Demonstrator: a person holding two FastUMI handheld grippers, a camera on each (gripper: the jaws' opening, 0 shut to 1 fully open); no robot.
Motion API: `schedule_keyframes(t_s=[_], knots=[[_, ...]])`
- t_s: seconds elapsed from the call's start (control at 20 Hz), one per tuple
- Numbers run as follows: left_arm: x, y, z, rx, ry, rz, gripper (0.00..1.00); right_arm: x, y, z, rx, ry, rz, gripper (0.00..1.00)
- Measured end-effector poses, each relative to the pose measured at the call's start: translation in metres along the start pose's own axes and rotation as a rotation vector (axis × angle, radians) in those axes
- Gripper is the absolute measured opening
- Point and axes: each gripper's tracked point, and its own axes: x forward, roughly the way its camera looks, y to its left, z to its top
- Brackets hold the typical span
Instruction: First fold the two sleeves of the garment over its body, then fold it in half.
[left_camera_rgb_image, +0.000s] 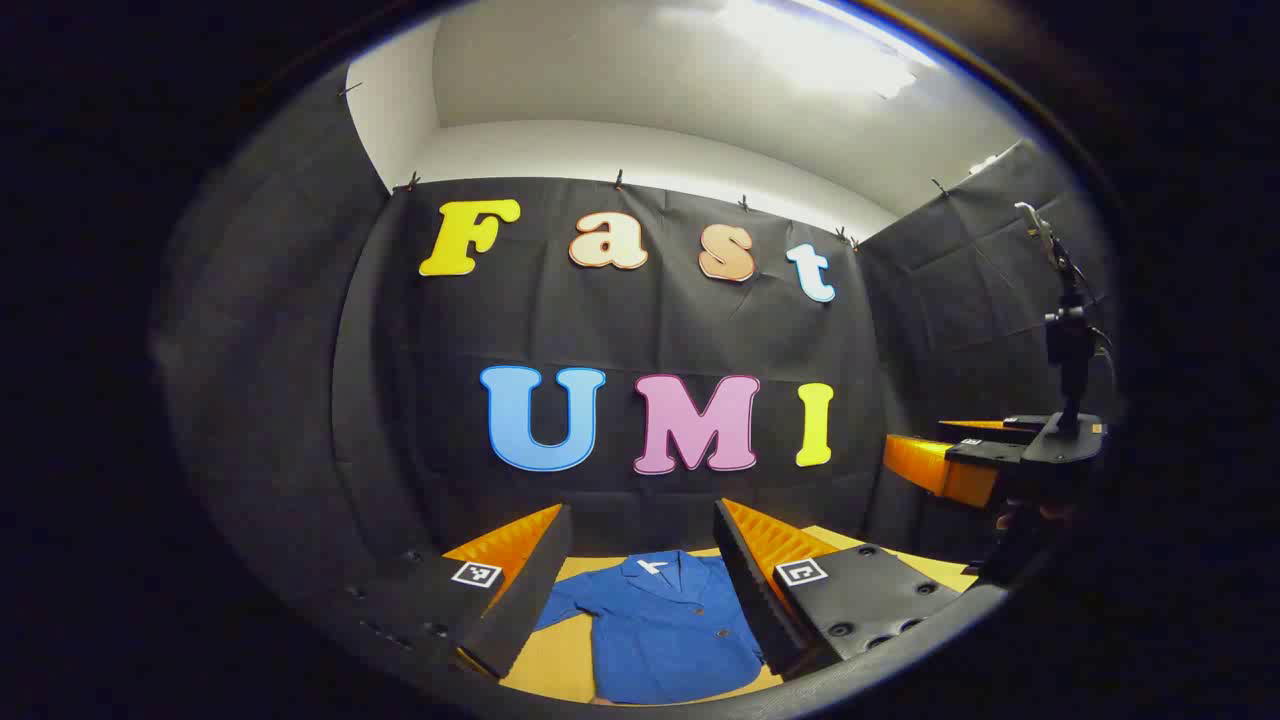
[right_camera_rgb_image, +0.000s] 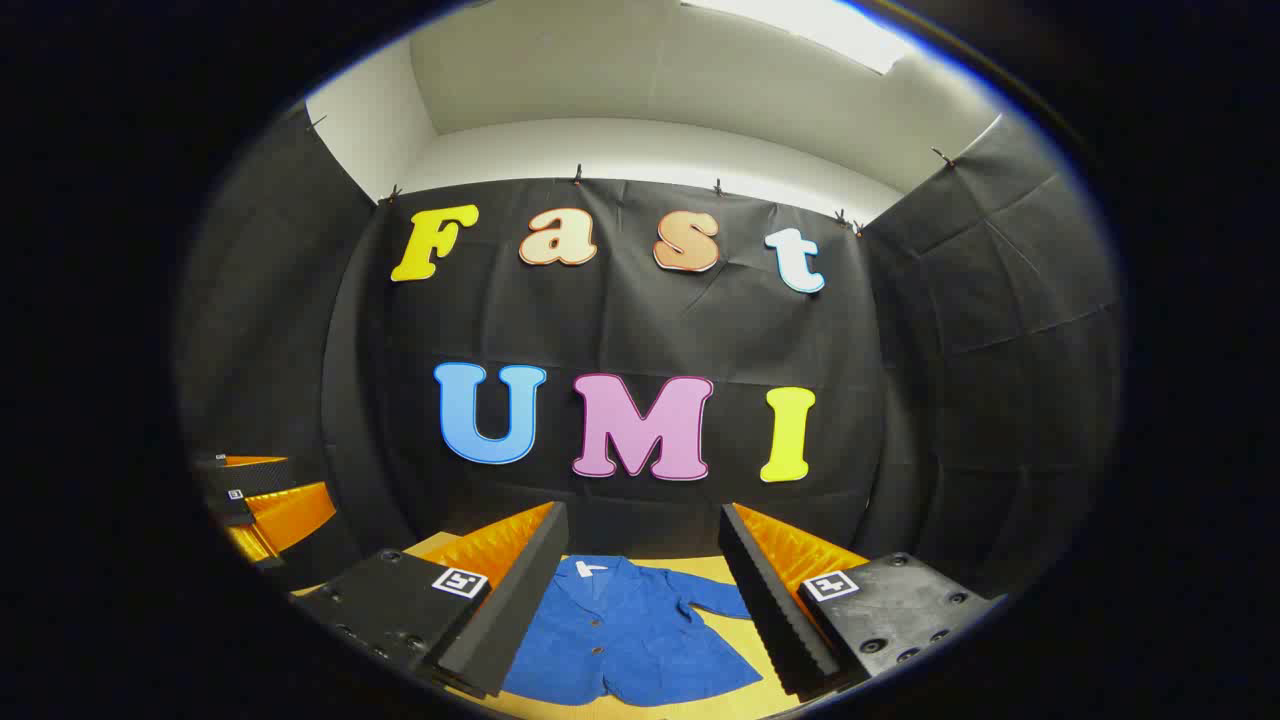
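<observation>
In the left gripper view, the left tool (left_camera_rgb_image: 640, 590) hung above the counter (left_camera_rgb_image: 555, 660) with its fingers wide apart and nothing between them. The blue jacket (left_camera_rgb_image: 665, 625) lay flat below, collar toward the wall, one sleeve (left_camera_rgb_image: 565, 605) spread outward. The right tool (left_camera_rgb_image: 945, 465) showed far off.

In the right gripper view, the right tool (right_camera_rgb_image: 640, 590) was likewise spread and unloaded over the jacket (right_camera_rgb_image: 630, 635). Its other sleeve (right_camera_rgb_image: 715, 598) lay outward. No fold looked begun; the first step likely called for lowering onto a cuff.
</observation>
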Motion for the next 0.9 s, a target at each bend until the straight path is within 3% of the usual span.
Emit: schedule_keyframes(t_s=[0.2,0.25,0.9], knots=[[0.028,0.000,-0.007,0.021,0.003,0.042,0.81,0.027,-0.008,-0.013,0.014,0.024,0.007,0.94],[0.033,-0.001,-0.007,0.015,-0.001,0.050,0.82,0.034,-0.010,-0.017,0.020,0.029,0.011,0.98],[0.089,0.013,-0.024,0.003,0.039,0.144,0.81,0.097,-0.030,-0.055,0.067,0.082,0.023,0.98]])
